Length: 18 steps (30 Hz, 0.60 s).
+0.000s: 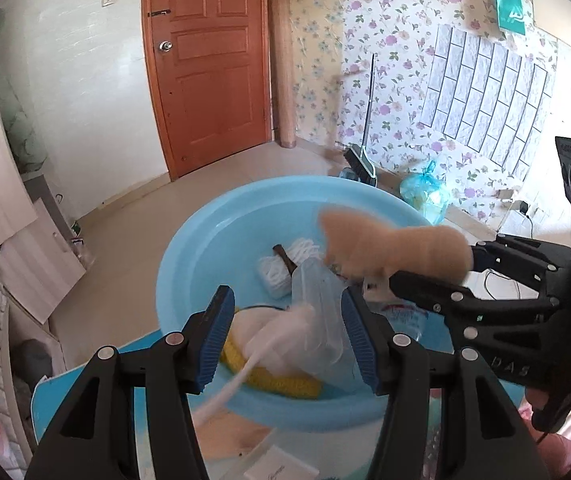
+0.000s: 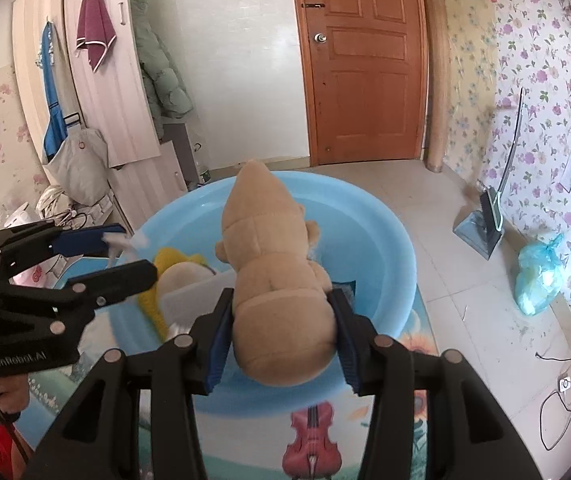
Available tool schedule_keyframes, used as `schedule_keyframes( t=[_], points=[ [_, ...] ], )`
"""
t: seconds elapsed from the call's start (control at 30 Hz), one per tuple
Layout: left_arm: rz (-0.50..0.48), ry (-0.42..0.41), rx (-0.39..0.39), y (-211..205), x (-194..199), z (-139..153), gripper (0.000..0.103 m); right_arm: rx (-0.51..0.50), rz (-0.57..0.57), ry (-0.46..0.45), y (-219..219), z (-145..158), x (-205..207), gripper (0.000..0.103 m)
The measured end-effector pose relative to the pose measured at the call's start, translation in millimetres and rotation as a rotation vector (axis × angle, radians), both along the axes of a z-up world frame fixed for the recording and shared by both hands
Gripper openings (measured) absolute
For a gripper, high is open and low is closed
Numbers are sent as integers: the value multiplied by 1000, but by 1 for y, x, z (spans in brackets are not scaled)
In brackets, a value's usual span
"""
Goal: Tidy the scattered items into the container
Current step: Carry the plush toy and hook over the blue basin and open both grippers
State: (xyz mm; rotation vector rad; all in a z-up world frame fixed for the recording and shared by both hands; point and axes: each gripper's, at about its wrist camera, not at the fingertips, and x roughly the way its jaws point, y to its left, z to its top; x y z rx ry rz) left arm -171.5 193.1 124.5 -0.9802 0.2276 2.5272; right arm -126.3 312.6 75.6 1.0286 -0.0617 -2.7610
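A light blue basin (image 1: 205,240) (image 2: 385,248) stands on a picture mat (image 2: 313,432). In it lie a yellow knitted piece (image 1: 281,380) (image 2: 165,260), a white yarn bundle (image 1: 281,272) and a brown stick (image 1: 283,258). My left gripper (image 1: 289,336) (image 2: 133,258) hangs over the basin's near side, shut on a clear plastic bag (image 1: 321,320) with a blurred white cord (image 1: 229,388) trailing from it. Over the basin, my right gripper (image 2: 283,340) (image 1: 389,276) is shut on a tan plush toy (image 2: 277,280) (image 1: 397,248), pads pressed on its lower body.
A white card (image 1: 281,468) lies on the mat before the basin. On the tiled floor to the right are a tied blue-green bag (image 2: 537,276) (image 1: 425,196), a dustpan with broom (image 2: 481,228) and loose cables (image 2: 565,396). Cupboards and a bag (image 2: 77,164) stand at the left.
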Motion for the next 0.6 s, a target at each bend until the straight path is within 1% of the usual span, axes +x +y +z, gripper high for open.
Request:
schedule_keyframes(
  t=[0.13,0.3,0.43,0.6],
  points=[
    [2,3,0,-1,3,1,57,-12,-8,-3,3,-3,-5,46],
    [24,-10,-2,-7,11,3,57,-10,-3,14,5,-1,4,47],
    [50,-20,2,-20,26,3,59,-24,-6,9,4,0,15,47],
    [103,-47,23,-48,50,-2,60,-15,0,0,0,0,34,47]
  ],
)
